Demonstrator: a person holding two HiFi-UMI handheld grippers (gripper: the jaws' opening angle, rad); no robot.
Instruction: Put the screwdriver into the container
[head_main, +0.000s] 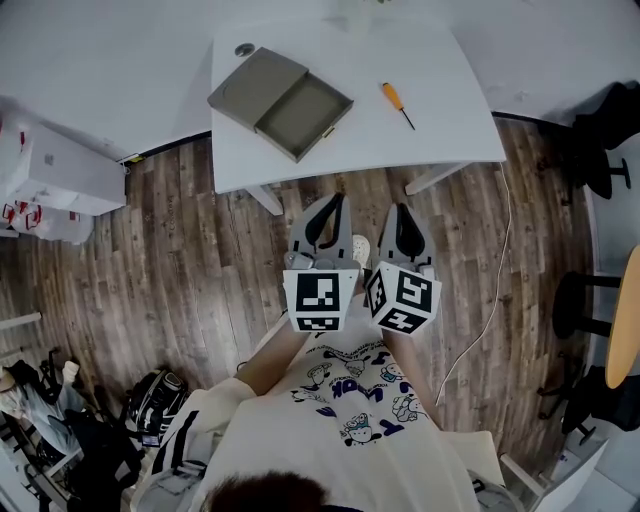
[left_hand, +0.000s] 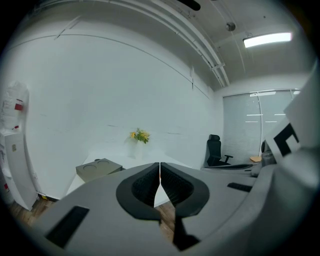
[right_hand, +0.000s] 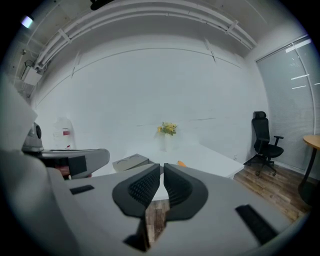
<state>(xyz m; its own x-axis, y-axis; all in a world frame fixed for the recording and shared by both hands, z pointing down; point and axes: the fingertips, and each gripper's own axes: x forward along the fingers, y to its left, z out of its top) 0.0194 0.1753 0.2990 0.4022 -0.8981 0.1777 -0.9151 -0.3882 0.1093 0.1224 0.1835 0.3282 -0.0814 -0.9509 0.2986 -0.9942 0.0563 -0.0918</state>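
Left gripper (head_main: 336, 201), right gripper (head_main: 401, 209): two, both closed; one screwdriver (head_main: 397, 104), one container (head_main: 300, 115).

A white table (head_main: 445, 135) stands on a wood-plank floor (head_main: 150, 235). On its left half lies a flat grey container (head_main: 281, 102), its open tray facing up (a slab-like lid overlaps the far-left part). Well apart to the right lies an orange-handled screwdriver (head_main: 397, 104), its thin shaft pointing to the near-right. A small round disc (head_main: 244, 49) sits by the far-left corner, and a vase (left_hand: 140, 136) of yellow flowers stands at the far edge.
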